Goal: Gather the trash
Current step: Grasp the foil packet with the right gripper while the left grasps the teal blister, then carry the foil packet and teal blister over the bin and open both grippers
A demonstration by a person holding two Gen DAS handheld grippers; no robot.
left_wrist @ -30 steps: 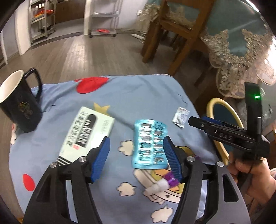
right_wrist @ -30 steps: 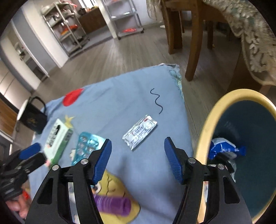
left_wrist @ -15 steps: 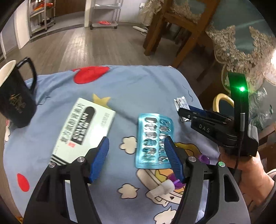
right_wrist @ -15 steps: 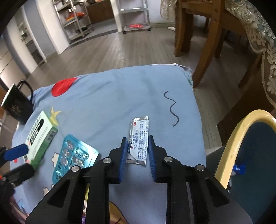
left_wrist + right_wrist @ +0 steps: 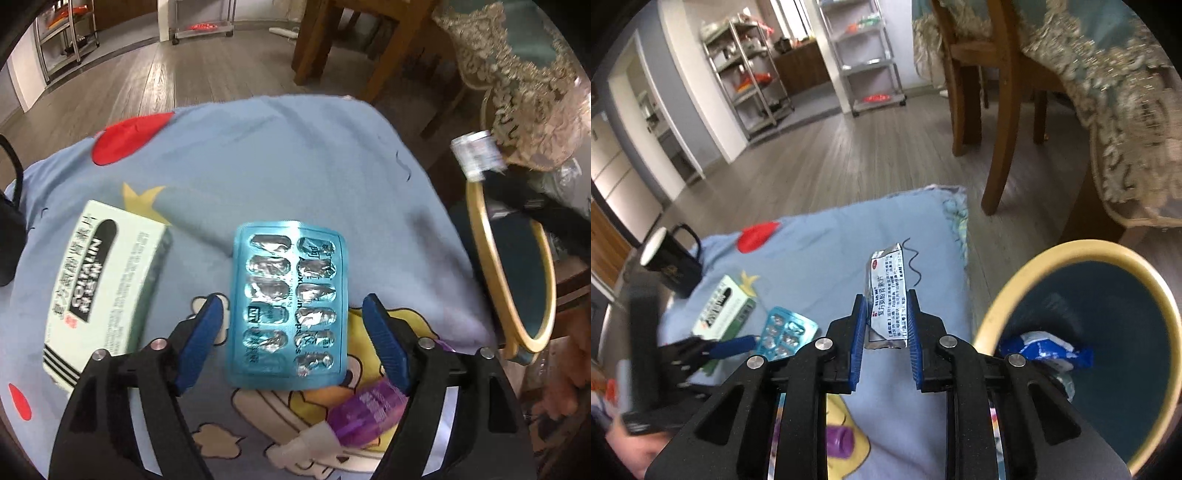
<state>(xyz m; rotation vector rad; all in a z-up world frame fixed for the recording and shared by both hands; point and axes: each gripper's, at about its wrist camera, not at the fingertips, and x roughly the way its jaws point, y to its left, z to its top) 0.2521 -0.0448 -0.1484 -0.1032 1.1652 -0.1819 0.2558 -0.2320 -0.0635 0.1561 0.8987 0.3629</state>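
My right gripper (image 5: 886, 321) is shut on a silver foil sachet (image 5: 888, 291) and holds it in the air above the blue cloth, left of the yellow-rimmed bin (image 5: 1082, 254). The sachet also shows in the left wrist view (image 5: 476, 155), above the bin's rim (image 5: 543, 258). My left gripper (image 5: 295, 325) is open, its fingers on either side of a blue blister pack (image 5: 288, 310) lying flat on the cloth. The blister pack also shows in the right wrist view (image 5: 785, 334).
A green-white medicine box (image 5: 99, 284) lies left of the blister pack. A purple-capped tube (image 5: 365, 413) lies near my right finger. A black mug (image 5: 670, 266) stands at the cloth's far left. A blue wrapper (image 5: 1045, 350) lies inside the bin. A wooden chair (image 5: 993, 110) stands behind.
My right gripper closed on the sachet and lifted it off the cloth toward the bin. My left gripper moved forward and lower, so its fingers now straddle the blister pack.
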